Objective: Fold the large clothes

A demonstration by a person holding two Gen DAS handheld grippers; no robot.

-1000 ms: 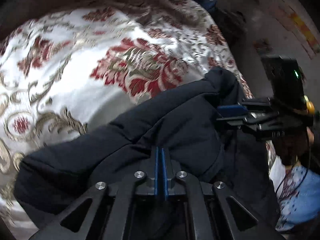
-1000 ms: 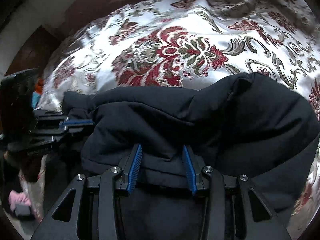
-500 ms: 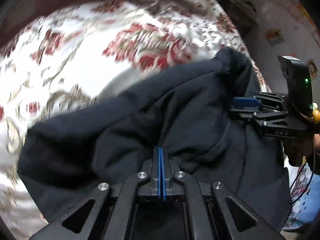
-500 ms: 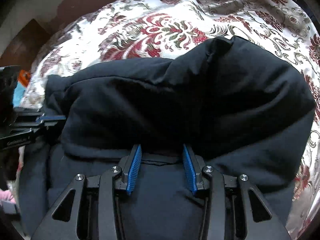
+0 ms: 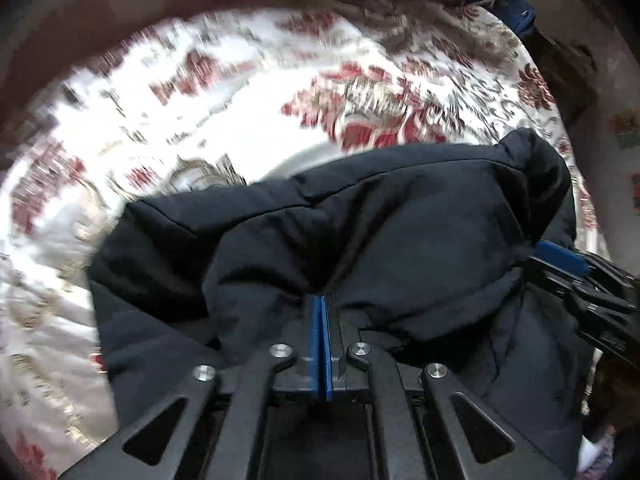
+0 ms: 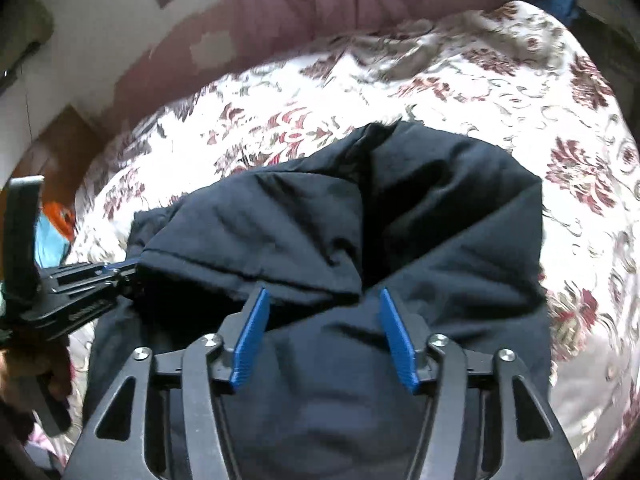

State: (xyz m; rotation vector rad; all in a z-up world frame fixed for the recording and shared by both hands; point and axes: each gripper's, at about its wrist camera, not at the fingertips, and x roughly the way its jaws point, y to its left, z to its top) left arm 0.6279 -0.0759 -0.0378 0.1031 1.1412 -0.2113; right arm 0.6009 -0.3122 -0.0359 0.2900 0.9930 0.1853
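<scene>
Nearest the right wrist camera, the right gripper [image 6: 324, 328] is seen with its blue pads spread and its jaws opening; dark cloth lies between and under them, but neither pad presses on it.

In the left wrist view, the left gripper [image 5: 321, 312] is closed tight, blue pads together, with a pinch of the dark garment [image 5: 360, 248] apparently caught at the tips; the cloth puckers toward that point.

The garment is bunched in a thick, doubled heap on the near side of the floral bedspread [image 5: 200, 120], its folded edge turned toward the far side of the bedspread.

Handling, as judged: soft, limp, matte fabric, padded-looking and fairly heavy for its size. It is expected to sag and drag, not slide. Nothing fragile is noted.

Hold is best taken at a hem or seam edge, such as the stitched line near the left gripper in the right wrist view, both layers being pinched together.

Beyond the bedspread, a pinkish wall [image 6: 320, 8] is seen.
</scene>
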